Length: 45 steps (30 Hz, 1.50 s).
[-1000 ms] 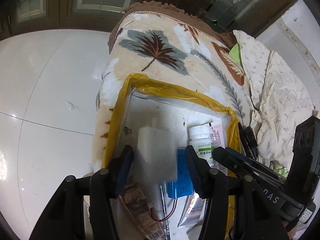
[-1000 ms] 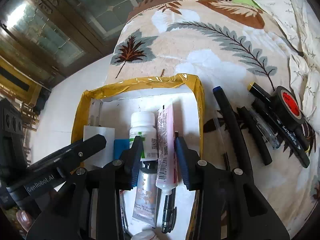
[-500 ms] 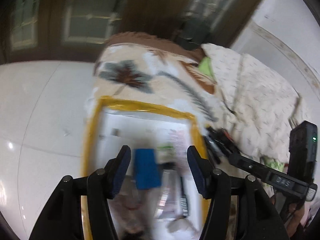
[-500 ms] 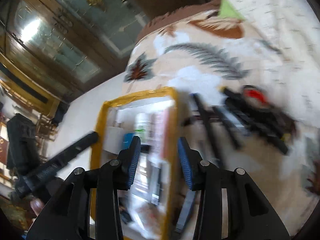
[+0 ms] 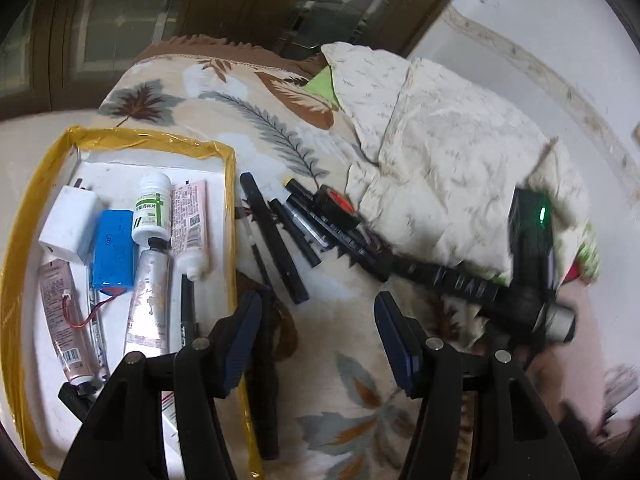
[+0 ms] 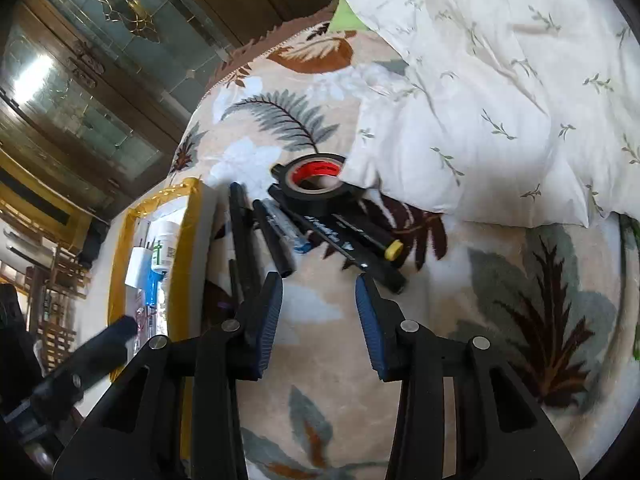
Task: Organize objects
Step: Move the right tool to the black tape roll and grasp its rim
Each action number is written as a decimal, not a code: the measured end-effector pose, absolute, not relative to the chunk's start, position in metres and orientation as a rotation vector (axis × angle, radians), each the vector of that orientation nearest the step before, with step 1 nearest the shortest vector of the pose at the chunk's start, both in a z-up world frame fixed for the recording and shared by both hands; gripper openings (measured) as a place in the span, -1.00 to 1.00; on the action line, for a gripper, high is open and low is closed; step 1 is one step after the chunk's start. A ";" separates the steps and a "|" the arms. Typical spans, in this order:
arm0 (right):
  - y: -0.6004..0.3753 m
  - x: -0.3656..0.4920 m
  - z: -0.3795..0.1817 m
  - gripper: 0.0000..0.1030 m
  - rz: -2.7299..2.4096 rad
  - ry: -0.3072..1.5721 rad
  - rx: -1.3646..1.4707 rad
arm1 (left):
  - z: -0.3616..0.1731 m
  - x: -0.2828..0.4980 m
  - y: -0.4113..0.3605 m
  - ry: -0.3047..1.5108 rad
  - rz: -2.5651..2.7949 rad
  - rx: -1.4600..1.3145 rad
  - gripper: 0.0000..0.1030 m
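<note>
A white box with a yellow-taped rim lies on a leaf-patterned blanket. It holds a white charger, a blue battery pack, a white pill bottle, a pink tube and other tubes. Several black pens and a roll of black tape lie on the blanket right of the box. My left gripper is open and empty above the blanket, right of the box. My right gripper is open and empty just short of the pens and tape. The box rim is at its left.
A white leaf-print quilt is bunched on the right of the bed; it also shows in the right wrist view. Wooden glass-panelled doors stand behind. The right gripper's body reaches in from the right.
Both grippers have swung right, away from over the box, toward the pens and tape. The left gripper has let go of the white charger, which now lies in the box.
</note>
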State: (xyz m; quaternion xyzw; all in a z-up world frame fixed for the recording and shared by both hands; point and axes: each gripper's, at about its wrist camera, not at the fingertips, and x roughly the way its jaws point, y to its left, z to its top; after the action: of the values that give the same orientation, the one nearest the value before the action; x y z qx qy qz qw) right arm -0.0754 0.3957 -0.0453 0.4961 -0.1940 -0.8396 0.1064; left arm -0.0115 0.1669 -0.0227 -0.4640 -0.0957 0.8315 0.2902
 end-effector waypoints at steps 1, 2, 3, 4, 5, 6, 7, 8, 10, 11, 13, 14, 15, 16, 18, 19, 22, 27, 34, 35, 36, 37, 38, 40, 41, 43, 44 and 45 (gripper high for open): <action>0.397 -0.077 -0.046 -0.25 -2.478 -0.569 1.468 | -0.027 -0.011 0.167 -0.259 2.213 -1.245 0.15; 0.401 -0.081 -0.047 -0.25 -2.472 -0.582 1.471 | -0.031 -0.011 0.166 -0.269 2.194 -1.258 0.15; 0.401 -0.083 -0.047 -0.25 -2.460 -0.581 1.470 | -0.035 -0.013 0.166 -0.277 2.172 -1.280 0.15; 0.402 -0.085 -0.047 -0.25 -2.462 -0.574 1.468 | -0.038 -0.015 0.165 -0.288 2.161 -1.298 0.15; 0.403 -0.089 -0.045 -0.25 -2.477 -0.570 1.469 | -0.038 -0.016 0.164 -0.304 2.159 -1.298 0.15; 0.403 -0.091 -0.044 -0.25 -2.469 -0.578 1.466 | -0.037 -0.016 0.163 -0.311 2.164 -1.289 0.15; 0.403 -0.095 -0.044 -0.25 -2.454 -0.588 1.462 | -0.036 -0.017 0.163 -0.312 2.166 -1.282 0.15; 0.401 -0.101 -0.043 -0.25 -2.442 -0.600 1.465 | -0.035 -0.018 0.163 -0.307 2.164 -1.275 0.15; 0.399 -0.114 -0.041 -0.25 -2.446 -0.604 1.480 | -0.035 -0.018 0.164 -0.304 2.163 -1.273 0.15; 0.398 -0.118 -0.040 -0.25 -2.445 -0.611 1.482 | -0.036 -0.019 0.164 -0.306 2.157 -1.277 0.15; 0.394 -0.133 -0.041 -0.25 -2.455 -0.608 1.525 | -0.036 -0.019 0.164 -0.300 2.152 -1.280 0.15; 0.395 -0.141 -0.043 -0.25 -2.462 -0.640 1.551 | -0.036 -0.019 0.165 -0.289 2.160 -1.274 0.15; 0.396 -0.146 -0.046 -0.25 -2.461 -0.678 1.562 | -0.036 -0.020 0.165 -0.287 2.162 -1.273 0.15; 0.397 -0.149 -0.049 -0.25 -2.454 -0.707 1.581 | -0.036 -0.021 0.165 -0.296 2.156 -1.274 0.15; 0.398 -0.156 -0.057 -0.25 -2.450 -0.763 1.618 | -0.036 -0.024 0.163 -0.306 2.147 -1.277 0.15; 0.400 -0.159 -0.062 -0.25 -2.421 -0.837 1.620 | -0.037 -0.025 0.163 -0.307 2.154 -1.275 0.15; 0.400 -0.166 -0.070 -0.43 -2.403 -0.850 1.658 | -0.041 -0.029 0.162 -0.306 2.158 -1.296 0.15; 0.405 -0.154 -0.073 -0.67 -2.388 -0.889 1.657 | -0.040 -0.029 0.164 -0.277 2.172 -1.291 0.15; 0.429 -0.092 -0.062 -0.73 -2.386 -0.880 1.628 | -0.036 -0.023 0.175 -0.224 2.149 -1.303 0.15; 0.433 -0.084 -0.062 -0.74 -2.373 -0.870 1.639 | -0.035 -0.022 0.176 -0.213 2.158 -1.303 0.15; 0.437 -0.075 -0.064 -0.74 -2.354 -0.876 1.643 | -0.034 -0.021 0.177 -0.195 2.166 -1.300 0.15; 0.440 -0.071 -0.066 -0.74 -2.347 -0.878 1.642 | -0.033 -0.019 0.177 -0.186 2.169 -1.296 0.15; 0.440 -0.065 -0.069 -0.74 -2.328 -0.870 1.641 | -0.033 -0.018 0.176 -0.185 2.171 -1.296 0.15; 0.435 -0.061 -0.075 -0.74 -2.324 -0.831 1.662 | -0.033 -0.016 0.177 -0.182 2.173 -1.314 0.15; 0.431 -0.060 -0.075 -0.74 -2.334 -0.798 1.662 | -0.033 -0.014 0.179 -0.166 2.175 -1.323 0.15; 0.426 -0.058 -0.077 -0.74 -2.338 -0.774 1.667 | -0.034 -0.009 0.183 -0.122 2.180 -1.334 0.14; 0.424 -0.055 -0.078 -0.74 -2.342 -0.752 1.670 | -0.036 -0.006 0.187 -0.080 2.181 -1.355 0.14; 0.422 -0.053 -0.079 -0.74 -2.358 -0.718 1.681 | -0.037 -0.004 0.188 -0.065 2.182 -1.363 0.13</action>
State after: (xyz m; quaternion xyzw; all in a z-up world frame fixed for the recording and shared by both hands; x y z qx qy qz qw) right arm -0.0531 0.4221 -0.0786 0.5616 -0.2399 -0.7879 0.0789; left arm -0.0038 0.1882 -0.0367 -0.5084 -0.0242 0.8139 0.2802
